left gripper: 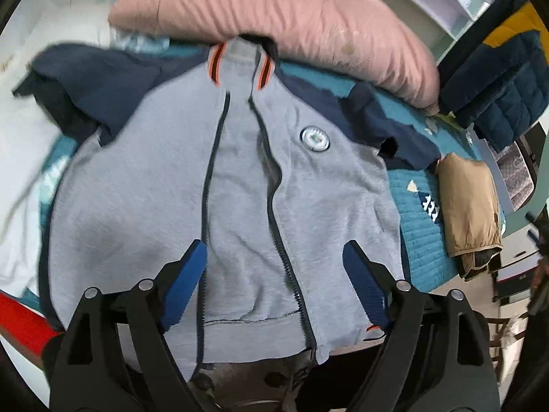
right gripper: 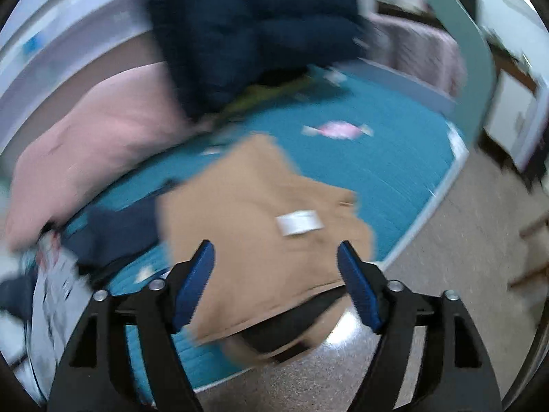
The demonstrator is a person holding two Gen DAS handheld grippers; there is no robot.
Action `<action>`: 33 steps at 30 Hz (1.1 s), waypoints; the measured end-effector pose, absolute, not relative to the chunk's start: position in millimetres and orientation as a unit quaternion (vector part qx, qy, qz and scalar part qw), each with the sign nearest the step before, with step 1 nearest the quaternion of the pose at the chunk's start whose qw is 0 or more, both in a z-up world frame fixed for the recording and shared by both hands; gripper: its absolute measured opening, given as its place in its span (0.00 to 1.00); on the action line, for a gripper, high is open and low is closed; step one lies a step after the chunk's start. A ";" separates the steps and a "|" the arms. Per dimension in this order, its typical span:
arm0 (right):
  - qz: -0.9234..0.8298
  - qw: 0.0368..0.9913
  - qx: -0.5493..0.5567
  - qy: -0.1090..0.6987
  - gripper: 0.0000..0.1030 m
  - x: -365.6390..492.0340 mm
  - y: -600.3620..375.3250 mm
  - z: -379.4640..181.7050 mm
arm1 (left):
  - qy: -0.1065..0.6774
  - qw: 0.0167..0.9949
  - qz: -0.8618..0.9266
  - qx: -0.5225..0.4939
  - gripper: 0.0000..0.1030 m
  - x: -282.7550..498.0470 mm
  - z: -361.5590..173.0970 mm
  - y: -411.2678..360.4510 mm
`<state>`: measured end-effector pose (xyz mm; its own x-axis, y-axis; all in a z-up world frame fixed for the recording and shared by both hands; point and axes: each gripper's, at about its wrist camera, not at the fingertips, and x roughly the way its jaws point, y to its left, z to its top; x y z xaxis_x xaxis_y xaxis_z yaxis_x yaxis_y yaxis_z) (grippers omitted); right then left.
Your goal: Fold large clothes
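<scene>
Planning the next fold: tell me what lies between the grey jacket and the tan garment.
In the left wrist view, a bare strip of teal bedspread separates grey jacket from tan garment.

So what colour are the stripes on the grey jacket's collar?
Orange, on the jacket collar; clearest in the left wrist view.

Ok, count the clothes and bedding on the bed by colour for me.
Grey jacket with navy sleeves: 1
Tan garment: 1
Dark blue puffer jacket: 1
Pink pillow: 1
Teal bedspread: 1
Total: 5
</scene>
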<state>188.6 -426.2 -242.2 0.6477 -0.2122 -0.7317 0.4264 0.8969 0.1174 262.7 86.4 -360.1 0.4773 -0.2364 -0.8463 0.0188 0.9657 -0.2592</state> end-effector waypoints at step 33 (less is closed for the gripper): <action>-0.050 0.966 0.000 0.253 0.93 17.7 -137.9 -84.8 | 0.246 0.963 -0.109 -0.009 0.95 73.0 -113.2 9.8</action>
